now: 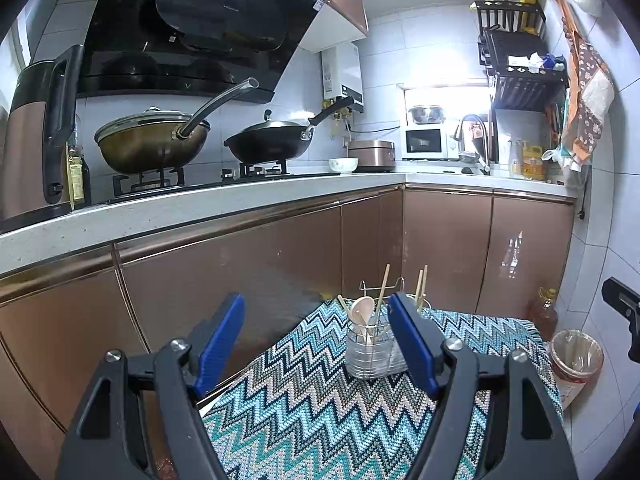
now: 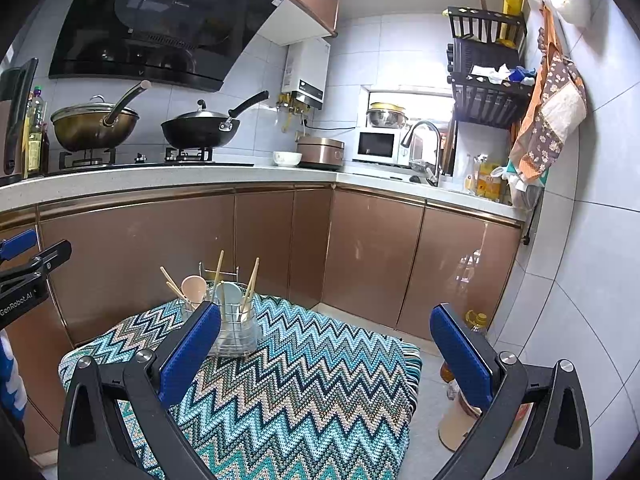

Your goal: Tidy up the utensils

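fingers of both my left gripper (image 1: 316, 344) and right gripper (image 2: 326, 354) hang spread and empty above the zigzag cloth (image 2: 304, 384). chopsticks (image 2: 250, 286) and spoons (image 1: 360, 312) already stand in the utensil holder (image 2: 234, 332) ahead; organizing looks nearly finished, so next i'd check for strays.

A zigzag pattern in teal, white and black is shown on the cloth (image 2: 304, 364). Copper-brown cabinet doors (image 2: 372, 256) and blue gripper pads (image 1: 412, 344) are seen.
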A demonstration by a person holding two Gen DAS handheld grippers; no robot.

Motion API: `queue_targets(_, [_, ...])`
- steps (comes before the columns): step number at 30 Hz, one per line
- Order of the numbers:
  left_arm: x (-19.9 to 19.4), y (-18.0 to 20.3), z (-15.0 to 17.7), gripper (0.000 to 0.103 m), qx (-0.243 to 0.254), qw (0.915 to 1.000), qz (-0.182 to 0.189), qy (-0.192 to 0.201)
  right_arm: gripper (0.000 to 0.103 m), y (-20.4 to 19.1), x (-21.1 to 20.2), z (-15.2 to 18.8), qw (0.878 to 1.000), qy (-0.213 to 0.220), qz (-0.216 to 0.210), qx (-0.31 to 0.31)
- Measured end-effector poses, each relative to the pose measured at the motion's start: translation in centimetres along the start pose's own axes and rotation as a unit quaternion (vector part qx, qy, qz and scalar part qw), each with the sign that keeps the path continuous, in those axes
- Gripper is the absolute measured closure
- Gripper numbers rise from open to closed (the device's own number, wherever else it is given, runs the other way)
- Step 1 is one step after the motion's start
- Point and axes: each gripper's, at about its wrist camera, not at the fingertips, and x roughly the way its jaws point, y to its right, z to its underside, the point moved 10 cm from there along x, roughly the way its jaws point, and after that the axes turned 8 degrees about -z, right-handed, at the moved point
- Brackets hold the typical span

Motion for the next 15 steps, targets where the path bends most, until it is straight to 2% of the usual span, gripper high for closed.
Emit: queue_targets(15, [0.14,-0.02,0.12,0.030,0.001,1.0000,0.000,-0.003,0.000,-0.05,0.03,0.06,1.000,0.000,0.002,0.003])
